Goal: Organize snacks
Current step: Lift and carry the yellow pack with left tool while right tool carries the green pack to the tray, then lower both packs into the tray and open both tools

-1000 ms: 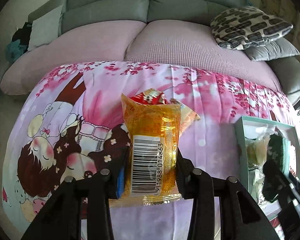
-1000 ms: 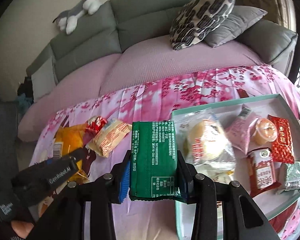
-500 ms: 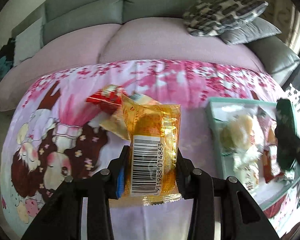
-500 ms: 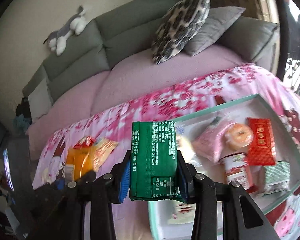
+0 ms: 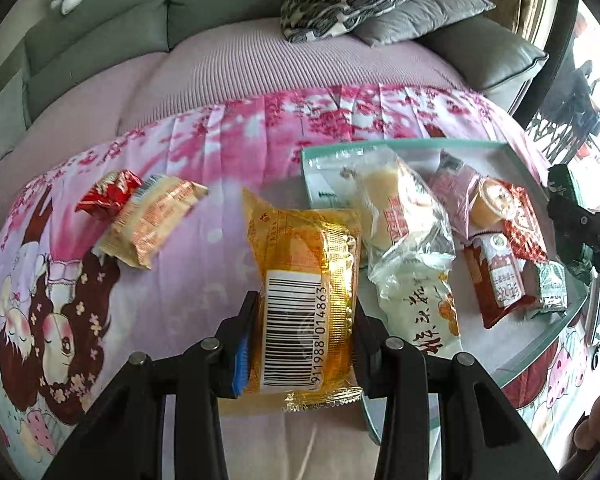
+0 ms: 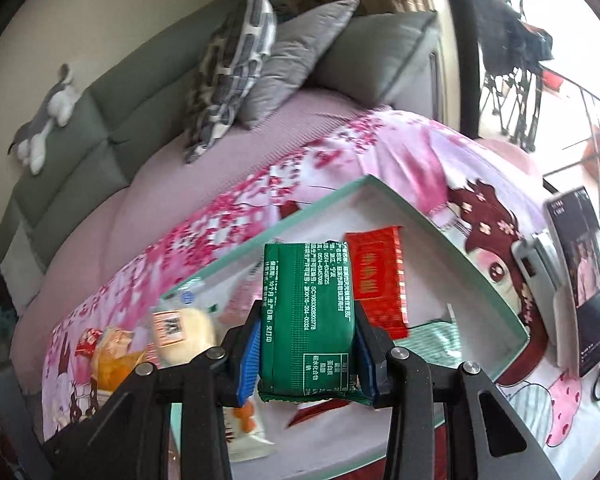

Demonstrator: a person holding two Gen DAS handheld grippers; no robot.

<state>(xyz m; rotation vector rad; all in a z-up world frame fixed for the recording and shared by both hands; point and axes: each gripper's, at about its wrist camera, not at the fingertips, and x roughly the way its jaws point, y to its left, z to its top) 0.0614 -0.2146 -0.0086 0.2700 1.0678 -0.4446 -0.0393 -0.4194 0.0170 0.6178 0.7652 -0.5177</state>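
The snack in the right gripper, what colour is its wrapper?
Green with white print; the snack shows best in the right wrist view.

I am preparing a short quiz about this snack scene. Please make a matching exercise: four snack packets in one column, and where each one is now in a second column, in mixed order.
Things:
1. yellow packet with barcode
2. green packet
3. flat red packet
4. small red wrapper

Places:
A. inside the teal tray
B. held by the right gripper
C. on the pink blanket, outside the tray
D. held by the left gripper

Pairs: 1-D, 2-B, 3-A, 4-C
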